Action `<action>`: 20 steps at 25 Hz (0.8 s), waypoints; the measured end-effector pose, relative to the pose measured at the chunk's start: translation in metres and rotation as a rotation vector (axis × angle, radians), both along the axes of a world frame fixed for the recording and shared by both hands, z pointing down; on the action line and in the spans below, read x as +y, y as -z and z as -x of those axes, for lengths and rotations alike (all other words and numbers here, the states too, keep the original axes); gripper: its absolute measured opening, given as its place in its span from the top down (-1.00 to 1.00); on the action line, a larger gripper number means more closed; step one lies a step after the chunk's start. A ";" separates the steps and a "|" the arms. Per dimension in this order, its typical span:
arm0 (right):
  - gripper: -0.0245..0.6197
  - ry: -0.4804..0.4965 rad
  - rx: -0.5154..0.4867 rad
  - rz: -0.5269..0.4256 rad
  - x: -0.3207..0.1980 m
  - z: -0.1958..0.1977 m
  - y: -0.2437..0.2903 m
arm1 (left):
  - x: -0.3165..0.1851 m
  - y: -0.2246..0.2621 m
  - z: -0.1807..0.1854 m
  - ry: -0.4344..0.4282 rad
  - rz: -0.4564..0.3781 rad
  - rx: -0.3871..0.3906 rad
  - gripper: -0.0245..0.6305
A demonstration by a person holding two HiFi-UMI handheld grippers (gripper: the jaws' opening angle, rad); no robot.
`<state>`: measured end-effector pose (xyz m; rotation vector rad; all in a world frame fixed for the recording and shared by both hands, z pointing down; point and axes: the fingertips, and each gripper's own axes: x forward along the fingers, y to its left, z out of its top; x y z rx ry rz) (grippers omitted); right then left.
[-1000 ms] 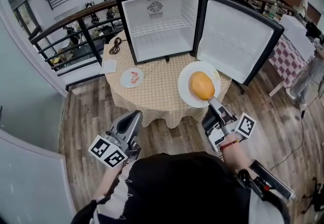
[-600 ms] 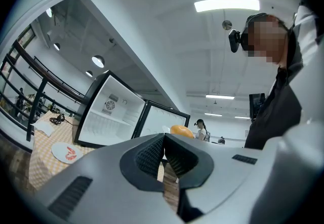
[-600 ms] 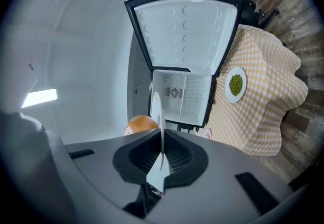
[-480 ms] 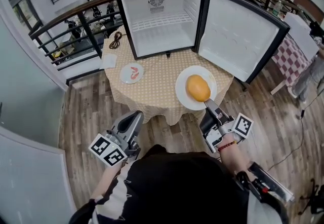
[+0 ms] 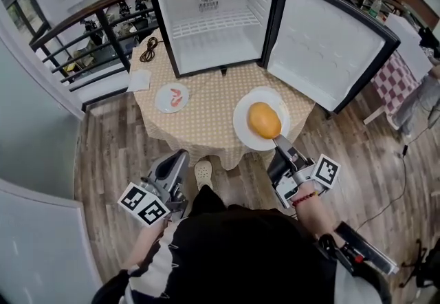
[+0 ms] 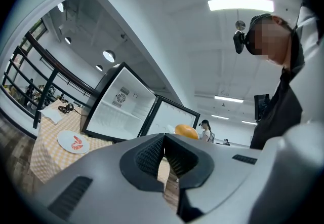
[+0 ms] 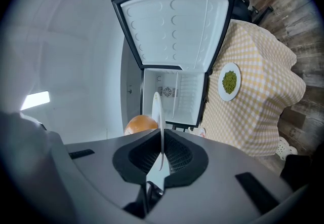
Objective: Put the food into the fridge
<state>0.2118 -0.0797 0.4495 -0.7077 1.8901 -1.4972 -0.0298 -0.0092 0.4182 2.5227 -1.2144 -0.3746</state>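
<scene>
A person is standing in front of a round table covered in a checked cloth, holding a pair of tongs in each hand. The right tongs are clamping the near rim of a big white plate. In the right gripper view the plate's thin edge is sitting squarely between the closed jaws. A rounded lump of orange food is lying on that plate, which is hanging by the table's front right edge, just short of the fridge. I cannot tell whether the plate is touching the cloth.

The fridge is standing at the back of the table with its door swung wide to the right, and its white shelves are showing.

The left tongs are hovering low on the left, off the table, with the jaws pressed together on nothing.

A small plate with something red on it is sitting on the left of the cloth. In the right gripper view another plate, with green food, is resting on the cloth.
</scene>
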 end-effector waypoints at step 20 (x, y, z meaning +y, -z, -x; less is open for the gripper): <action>0.85 -0.023 0.006 0.000 -0.129 0.040 -0.003 | -0.139 -0.011 0.019 -0.075 0.006 -0.014 0.88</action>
